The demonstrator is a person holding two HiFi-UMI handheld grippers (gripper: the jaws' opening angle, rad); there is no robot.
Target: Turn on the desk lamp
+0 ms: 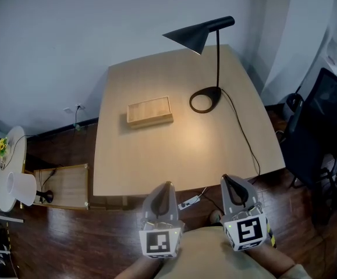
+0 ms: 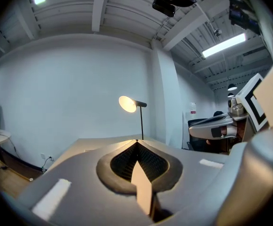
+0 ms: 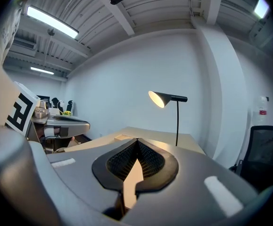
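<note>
Left claw (image 1: 167, 186) and right claw (image 1: 232, 182) were both pressed together and empty, the lamp (image 1: 195, 36) stood well ahead across the table (image 1: 156, 153), seemingly lit already, so best hold back, clear of its cord (image 1: 241, 133).

Matt metal lamp (image 1: 192, 36) on a smooth wooden desk (image 1: 156, 156)

The desk lamp (image 1: 206, 34) is matte black, and its shade glows warm yellow inside. The table (image 1: 156, 156) is pale tan wood, and the wooden block (image 1: 149, 111) is a lighter blond. The left gripper (image 1: 167, 186) and right gripper (image 1: 229, 180) are grey with black-and-white square markers. The floor (image 1: 69, 237) is dark reddish-brown and the wall (image 1: 57, 39) pale blue-grey.
</note>
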